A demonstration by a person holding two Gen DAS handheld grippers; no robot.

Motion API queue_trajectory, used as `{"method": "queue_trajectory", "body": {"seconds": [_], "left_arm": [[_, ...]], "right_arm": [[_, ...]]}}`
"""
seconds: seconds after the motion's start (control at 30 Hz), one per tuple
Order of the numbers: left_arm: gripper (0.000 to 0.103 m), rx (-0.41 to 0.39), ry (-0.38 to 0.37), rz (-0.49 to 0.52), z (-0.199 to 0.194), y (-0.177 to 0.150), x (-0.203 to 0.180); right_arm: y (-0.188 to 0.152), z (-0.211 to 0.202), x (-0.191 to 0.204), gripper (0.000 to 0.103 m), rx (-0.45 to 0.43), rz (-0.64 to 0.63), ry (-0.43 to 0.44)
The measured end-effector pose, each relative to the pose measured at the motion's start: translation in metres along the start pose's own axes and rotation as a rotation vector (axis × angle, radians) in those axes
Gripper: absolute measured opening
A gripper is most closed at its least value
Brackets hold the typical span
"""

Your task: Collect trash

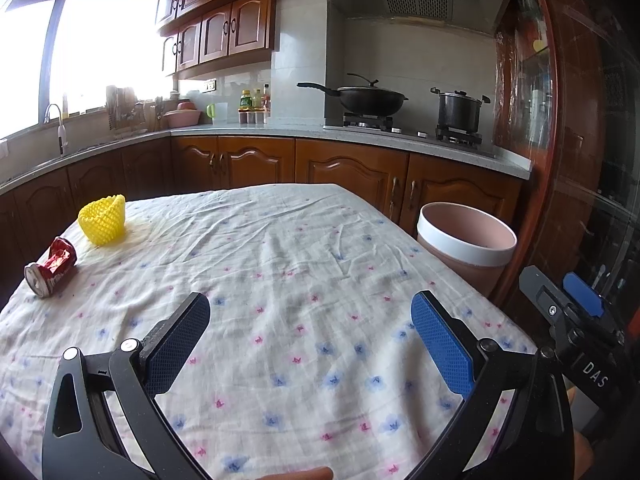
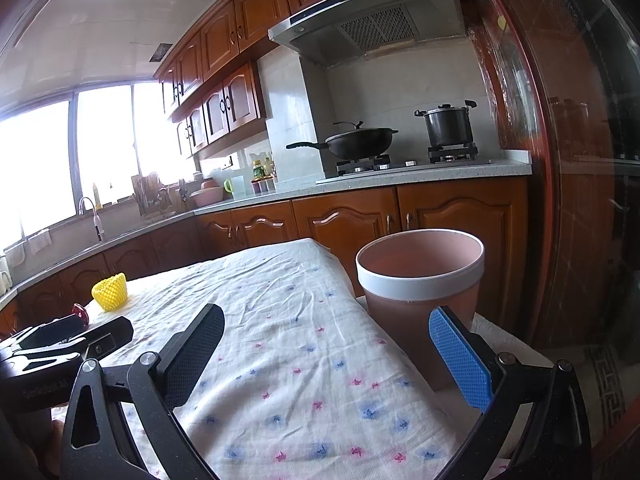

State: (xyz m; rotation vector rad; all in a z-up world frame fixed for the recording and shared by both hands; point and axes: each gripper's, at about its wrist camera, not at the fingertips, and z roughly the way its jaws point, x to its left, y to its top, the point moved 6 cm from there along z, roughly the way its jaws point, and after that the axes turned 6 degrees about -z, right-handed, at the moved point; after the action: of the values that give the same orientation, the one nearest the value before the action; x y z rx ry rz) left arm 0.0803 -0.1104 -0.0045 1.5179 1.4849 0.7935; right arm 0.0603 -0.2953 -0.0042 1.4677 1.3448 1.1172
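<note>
Table (image 1: 280, 248): covered with a wrinkled white cloth printed with small pink and blue flowers

Crushed red can (image 1: 51, 267): lying on its side near the table's far left edge, silver end facing the camera in the left wrist view; only its red tip visible in the right wrist view (image 2: 80, 313), behind the other gripper

Yellow foam net (image 1: 103, 220): standing open-mouthed on the cloth just beyond the can, near but apart from it; also seen in the right wrist view (image 2: 109, 291)

Pink bin (image 2: 420, 300): white band round the rim, standing off the table's right edge, mouth open upward; whether anything lies inside, cannot tell

Left gripper (image 1: 310, 344): held above the near part of the cloth, fingers wide apart, nothing between them; well apart from can and net

Right gripper (image 2: 326, 354): fingers wide apart and empty, left finger over the cloth, blue-padded right finger in front of the bin wall; contact with the bin not clear

Background: wooden cabinets, grey counter, sink with tap by the window, wok (image 1: 368, 98) and lidded pot (image 1: 459, 110) on the stove under a range hood
</note>
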Motion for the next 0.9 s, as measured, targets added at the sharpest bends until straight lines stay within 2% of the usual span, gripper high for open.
{"method": "queue_trajectory", "body": {"seconds": [0.9], "left_arm": [[0.103, 0.019, 0.004, -0.004, 0.0022, -0.0031, 0.0002]], "right_arm": [[0.0020, -0.0014, 0.0028, 0.103, -0.001, -0.001, 0.007]]}}
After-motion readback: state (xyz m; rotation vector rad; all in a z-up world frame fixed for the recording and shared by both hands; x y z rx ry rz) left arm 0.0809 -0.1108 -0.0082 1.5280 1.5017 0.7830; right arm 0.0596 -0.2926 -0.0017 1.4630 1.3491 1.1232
